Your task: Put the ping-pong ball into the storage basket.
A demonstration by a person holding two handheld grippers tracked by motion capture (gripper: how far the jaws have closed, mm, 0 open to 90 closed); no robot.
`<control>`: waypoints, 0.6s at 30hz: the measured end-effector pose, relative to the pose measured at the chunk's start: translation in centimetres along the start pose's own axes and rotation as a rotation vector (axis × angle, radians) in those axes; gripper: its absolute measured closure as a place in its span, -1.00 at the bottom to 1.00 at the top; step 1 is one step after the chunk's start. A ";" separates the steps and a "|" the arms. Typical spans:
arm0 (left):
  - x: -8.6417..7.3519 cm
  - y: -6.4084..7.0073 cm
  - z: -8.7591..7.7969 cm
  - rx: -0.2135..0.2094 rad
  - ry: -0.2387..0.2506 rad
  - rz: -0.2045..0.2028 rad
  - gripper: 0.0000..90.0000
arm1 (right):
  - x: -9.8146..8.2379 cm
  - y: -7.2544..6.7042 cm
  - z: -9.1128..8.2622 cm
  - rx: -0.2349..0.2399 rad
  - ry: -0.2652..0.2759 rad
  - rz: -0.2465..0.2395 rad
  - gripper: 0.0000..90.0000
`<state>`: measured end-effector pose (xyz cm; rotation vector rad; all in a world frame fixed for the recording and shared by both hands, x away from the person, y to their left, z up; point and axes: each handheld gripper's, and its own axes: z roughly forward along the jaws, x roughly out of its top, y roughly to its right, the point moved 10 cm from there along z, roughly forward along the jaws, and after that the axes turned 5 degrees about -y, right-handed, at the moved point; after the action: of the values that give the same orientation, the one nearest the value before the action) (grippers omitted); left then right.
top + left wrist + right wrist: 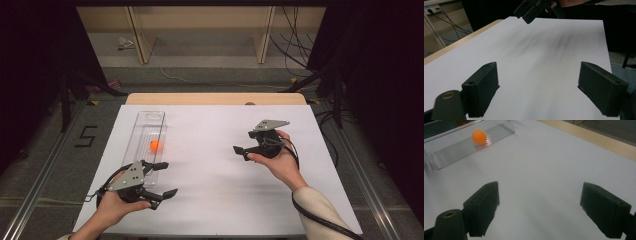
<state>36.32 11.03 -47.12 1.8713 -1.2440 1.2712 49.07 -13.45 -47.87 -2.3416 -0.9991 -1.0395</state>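
High view gives me the white table (215, 200) with a clear ribbed plastic tray (145, 131) lying lengthwise at its left side, and an orange ball (155, 145) resting inside it, about midway along. My left gripper (167, 178) hangs above the near left part of the table, just beside the tray's near end, jaws spread wide with nothing between them. My right gripper (241, 152) is held above the right half, well apart from the tray, jaws likewise parted and empty. Right gripper view shows the ball (479, 137) on the tray's ribs (461, 147), far ahead of the parted jaws.
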 end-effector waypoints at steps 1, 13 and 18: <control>0.0 0.0 0.0 -0.001 0.000 0.000 -0.64 | -0.1 0.1 -0.1 -0.003 0.002 0.000 -0.63; 0.0 0.0 0.0 0.000 -0.001 0.001 -0.64 | -1.2 0.4 -1.6 -0.014 0.007 0.007 -0.63; 0.0 0.0 0.0 0.001 0.000 0.001 -0.64 | -1.5 0.4 -2.0 -0.016 0.007 0.010 -0.63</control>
<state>36.33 11.04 -47.11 1.8713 -1.2447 1.2728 47.69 -15.55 -47.76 -2.3514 -0.9789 -1.0554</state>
